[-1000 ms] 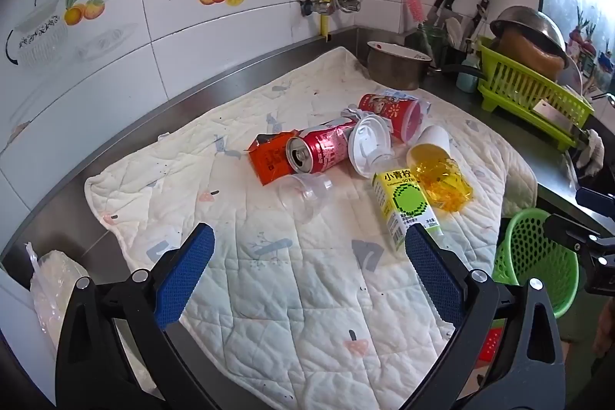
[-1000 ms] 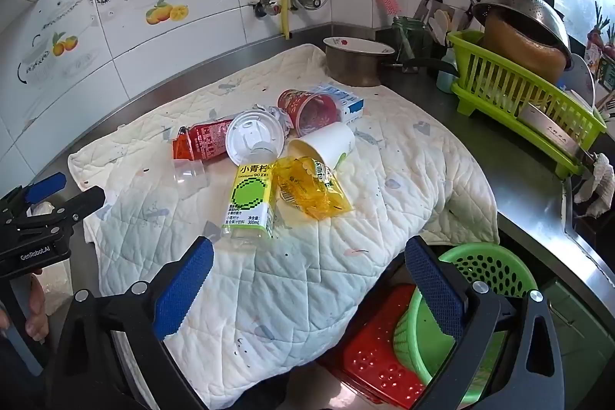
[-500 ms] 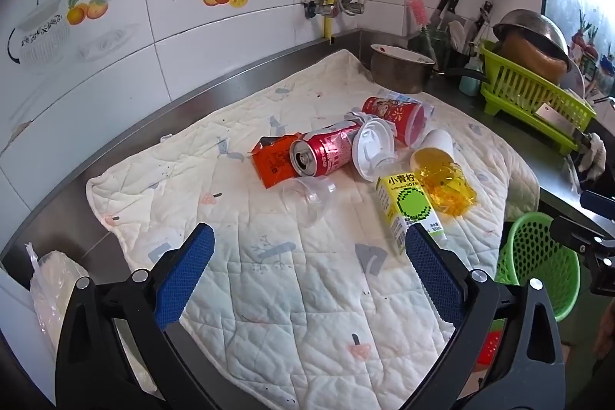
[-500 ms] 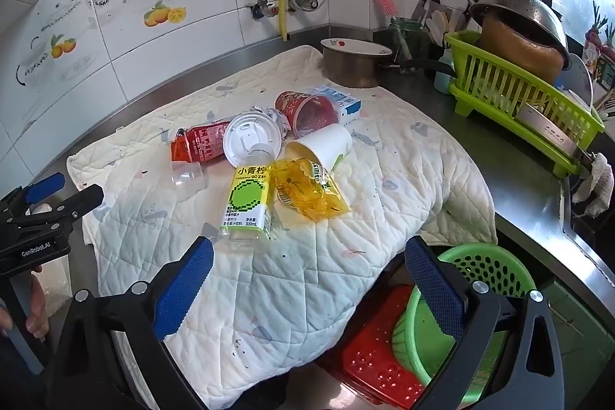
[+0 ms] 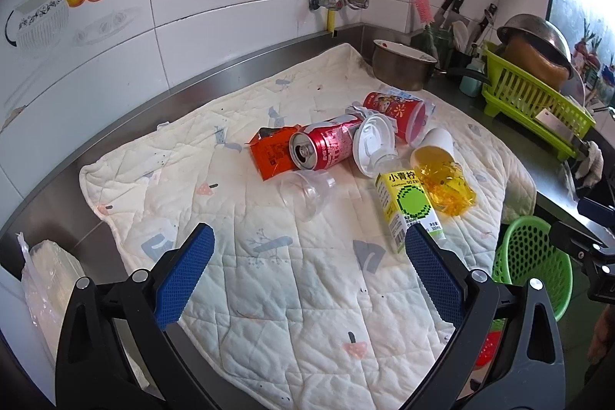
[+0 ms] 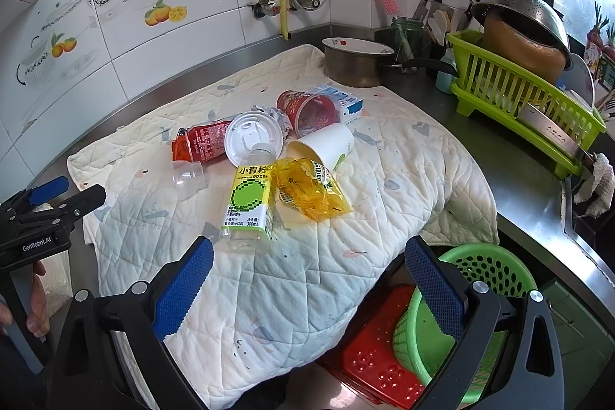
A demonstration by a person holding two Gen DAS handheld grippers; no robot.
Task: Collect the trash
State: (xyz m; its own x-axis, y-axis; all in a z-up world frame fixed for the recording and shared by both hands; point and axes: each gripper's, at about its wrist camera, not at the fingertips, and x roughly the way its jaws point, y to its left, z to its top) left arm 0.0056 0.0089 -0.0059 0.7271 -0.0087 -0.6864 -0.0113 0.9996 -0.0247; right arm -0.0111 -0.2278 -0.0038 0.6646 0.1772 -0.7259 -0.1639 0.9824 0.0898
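The trash lies in one loose heap near the middle of the quilted mat that covers the table: a green-labelled bottle on its side nearest us, a crumpled yellow wrapper touching its right flank, a white paper cup tipped over just behind the wrapper, a white plastic lid leaning at the bottle's neck, a red can with an orange packet beside it toward the left edge, a clear plastic cup in front of the can, and a red printed cup lying against a blue-and-white carton toward the back. We judge that nothing is collected yet and that we are at the approach step. Our left hand-held gripper hangs over the near-left part of the mat with its blue pads spread wide and nothing between them; our right hand-held gripper hangs over the near edge, likewise spread and empty. Below that near edge, off the table's right corner, a green basket sits over a red basket, the likely place for the trash. The next move, as we read it, calls for lowering one gripper across the bottle's body or onto the clear cup, closing gently, since both would roll or crush easily.
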